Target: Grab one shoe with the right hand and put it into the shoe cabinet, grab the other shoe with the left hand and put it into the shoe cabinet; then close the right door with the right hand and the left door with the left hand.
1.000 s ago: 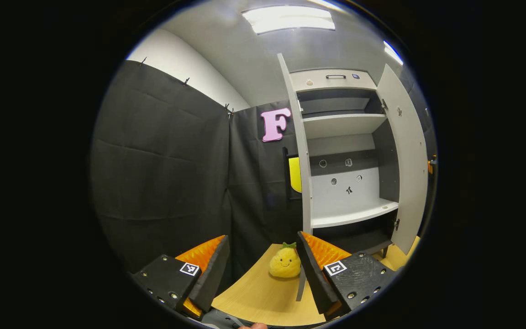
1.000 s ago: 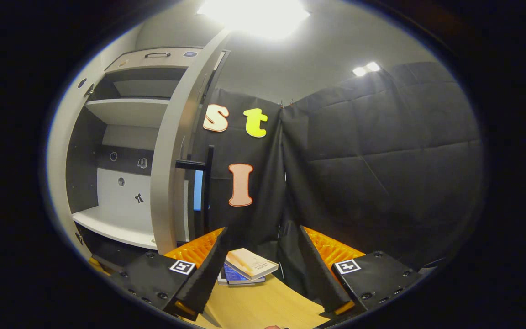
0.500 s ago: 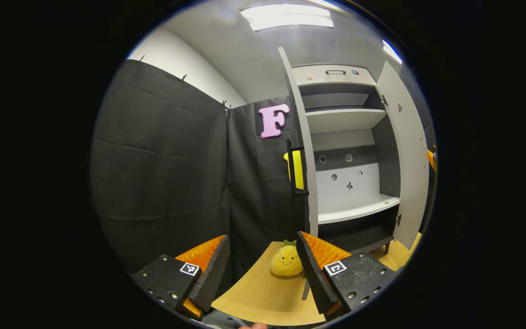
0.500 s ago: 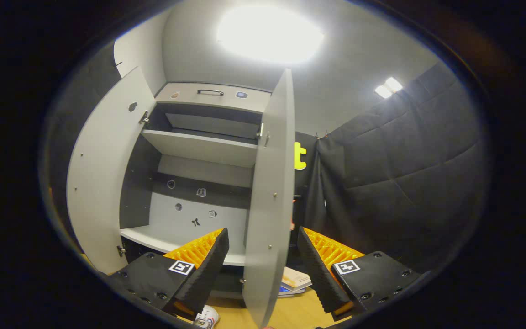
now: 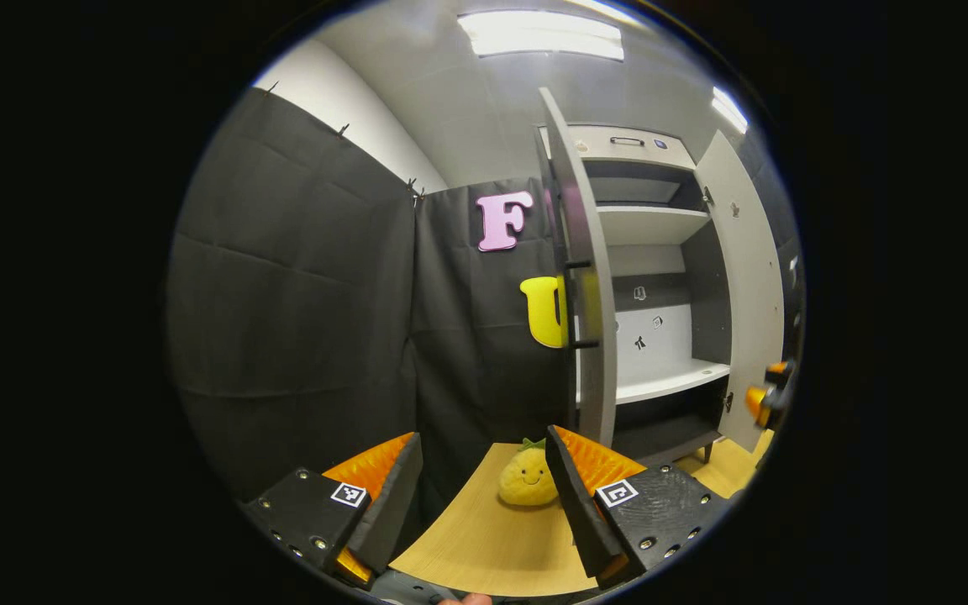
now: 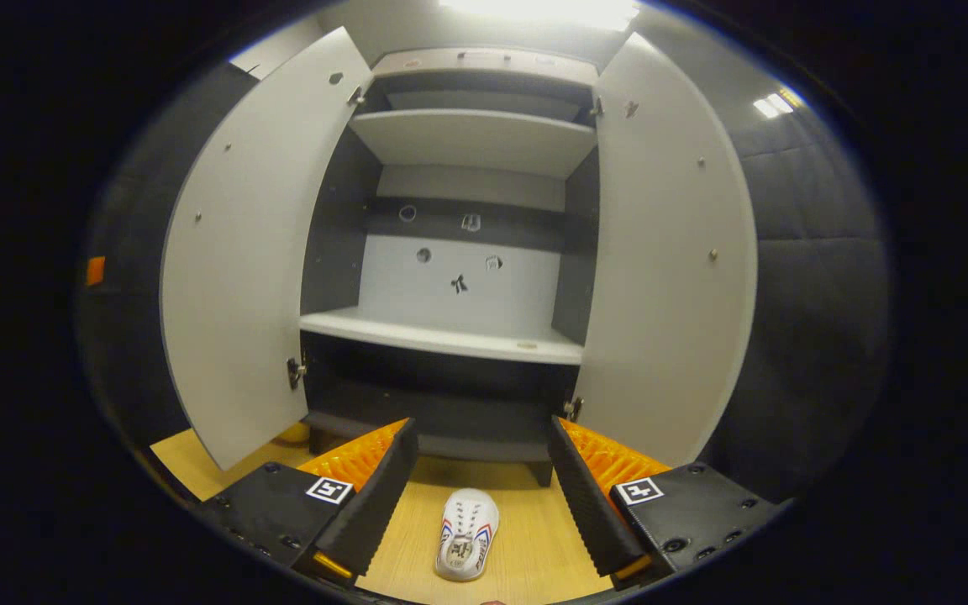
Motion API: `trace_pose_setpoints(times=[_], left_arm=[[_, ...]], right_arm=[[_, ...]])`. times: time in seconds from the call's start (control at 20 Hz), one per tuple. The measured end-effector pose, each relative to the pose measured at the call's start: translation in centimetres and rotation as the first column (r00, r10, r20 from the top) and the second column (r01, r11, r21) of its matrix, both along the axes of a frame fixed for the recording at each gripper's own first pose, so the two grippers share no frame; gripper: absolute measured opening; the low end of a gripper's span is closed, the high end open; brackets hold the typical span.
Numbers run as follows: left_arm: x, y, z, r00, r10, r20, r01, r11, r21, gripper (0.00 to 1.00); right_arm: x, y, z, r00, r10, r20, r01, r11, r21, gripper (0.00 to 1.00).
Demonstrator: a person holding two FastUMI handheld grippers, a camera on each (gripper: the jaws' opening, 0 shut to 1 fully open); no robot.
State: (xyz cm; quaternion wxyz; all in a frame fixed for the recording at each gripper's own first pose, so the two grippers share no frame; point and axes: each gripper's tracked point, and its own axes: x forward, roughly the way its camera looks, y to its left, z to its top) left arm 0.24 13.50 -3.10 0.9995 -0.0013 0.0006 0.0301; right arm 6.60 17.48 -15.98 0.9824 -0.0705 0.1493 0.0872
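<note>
In the right gripper view a white shoe (image 6: 467,534) with red and blue trim lies on the wooden floor (image 6: 534,546), toe toward the cabinet. My right gripper (image 6: 481,504) hangs open above it, fingers either side, not touching. The grey shoe cabinet (image 6: 459,340) stands straight ahead with its left door (image 6: 253,252) and right door (image 6: 669,269) swung wide; its shelves are bare. In the left gripper view my left gripper (image 5: 484,496) is open with nothing in it. The cabinet (image 5: 660,378) stands to its right, the left door (image 5: 589,277) seen nearly edge-on. My right gripper's body peeks in at the far right edge (image 5: 765,399).
A yellow pineapple plush (image 5: 526,479) sits on the wooden floor by the foot of the left door. Black cloth walls close the booth on the left (image 5: 299,294) and on the right (image 6: 803,302).
My right gripper has swung left and tipped down, from the right door's edge to facing the open cabinet with the shoe below. The left view has shifted slightly; the left door now looks more edge-on.
</note>
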Motion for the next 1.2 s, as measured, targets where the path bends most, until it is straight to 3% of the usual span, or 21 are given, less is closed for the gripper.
trace_pose_setpoints(times=[0.2, 0.4, 0.7, 0.75, 0.8, 0.95, 1.0, 1.1, 1.15, 1.2], left_arm=[[-0.8, 0.9, -0.4, 1.0, -0.014, 0.006, 0.014, 1.0, -0.002, 0.79], [-1.5, 0.9, -2.0, 1.0, -0.022, -0.013, 0.022, 1.0, 0.01, 0.8], [-1.5, 0.3, -3.8, 0.998, -0.003, -0.061, 0.005, 1.0, 0.025, 0.79], [-1.5, -0.1, -3.8, 0.998, -0.006, -0.063, 0.008, 1.0, 0.03, 0.8], [-1.6, -0.5, -4.0, 0.998, -0.009, -0.065, 0.012, 0.999, 0.034, 0.8], [-1.8, -1.7, -4.6, 0.997, -0.028, -0.074, 0.031, 0.998, 0.047, 0.8], [-1.6, -2.2, -5.0, 0.996, -0.034, -0.08, 0.038, 0.998, 0.054, 0.8], [-1.5, -3.4, -5.4, 0.995, -0.052, -0.09, 0.058, 0.996, 0.066, 0.8], [-1.3, -4.0, -5.5, 0.993, -0.067, -0.095, 0.074, 0.995, 0.067, 0.8], [-1.1, -4.8, -5.6, 0.992, -0.082, -0.097, 0.088, 0.994, 0.067, 0.8]], right_arm=[[0.4, 1.4, -10.2, 0.969, 0.027, -0.245, -0.041, 0.998, -0.055, 0.98], [0.9, 2.0, -18.3, 0.898, 0.033, -0.438, -0.06, 0.997, -0.048, 0.98], [3.3, 2.3, -24.2, 0.822, 0.039, -0.568, -0.086, 0.995, -0.057, 0.91], [3.7, 2.2, -24.8, 0.81, 0.031, -0.586, -0.084, 0.994, -0.064, 0.85], [3.9, 2.3, -25.7, 0.793, 0.023, -0.609, -0.081, 0.994, -0.068, 0.71], [4.7, 1.8, -27.3, 0.766, -0.017, -0.642, -0.062, 0.993, -0.101, 0.68], [5.1, 1.6, -27.1, 0.77, -0.034, -0.638, -0.048, 0.993, -0.11, 0.5], [4.9, 1.8, -26.9, 0.756, -0.019, -0.654, -0.052, 0.995, -0.09, 0.34], [5.0, 1.7, -26.7, 0.756, -0.022, -0.654, -0.034, 0.997, -0.073, 0.33], [5.0, 1.8, -26.7, 0.761, -0.02, -0.649, -0.02, 0.998, -0.055, 0.05]])
